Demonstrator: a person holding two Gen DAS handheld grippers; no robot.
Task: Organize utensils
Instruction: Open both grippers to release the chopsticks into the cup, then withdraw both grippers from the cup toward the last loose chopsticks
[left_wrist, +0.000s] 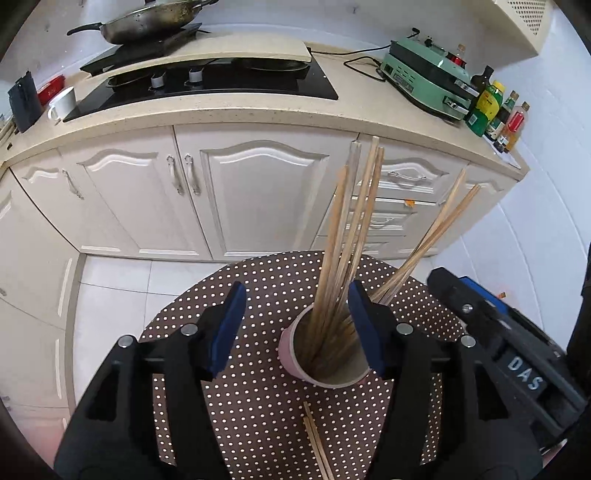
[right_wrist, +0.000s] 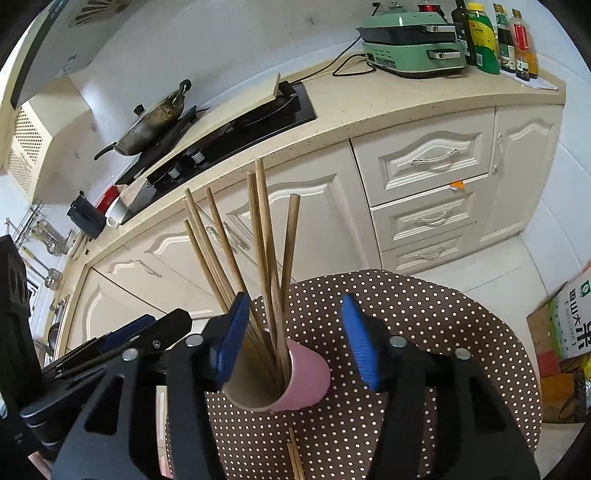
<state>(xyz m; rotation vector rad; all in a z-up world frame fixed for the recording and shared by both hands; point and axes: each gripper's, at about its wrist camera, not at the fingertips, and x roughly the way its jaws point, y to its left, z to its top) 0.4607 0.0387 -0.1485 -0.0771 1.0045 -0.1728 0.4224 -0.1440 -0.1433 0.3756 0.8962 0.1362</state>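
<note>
A pink cup (left_wrist: 290, 352) stands on the round brown polka-dot table (left_wrist: 258, 406) with several wooden chopsticks (left_wrist: 343, 236) upright in it; two more lean out to the right (left_wrist: 424, 243). My left gripper (left_wrist: 295, 325) is open just above the cup, and the chopsticks rise close by its right pad (left_wrist: 364, 325). In the right wrist view the cup (right_wrist: 306, 376) and its chopsticks (right_wrist: 266, 258) sit by the left pad (right_wrist: 232, 339) of my open right gripper (right_wrist: 295, 341). Neither gripper presses on anything. Loose chopsticks (left_wrist: 314, 439) lie on the table nearer to me.
The right gripper's black body (left_wrist: 498, 332) is close at the left gripper's right side. Behind the table runs a counter (left_wrist: 258, 114) with a hob, a pan (left_wrist: 147, 22), a white mug (left_wrist: 62, 103), a green appliance (left_wrist: 424, 77) and bottles. A cardboard box (right_wrist: 569, 332) stands on the floor.
</note>
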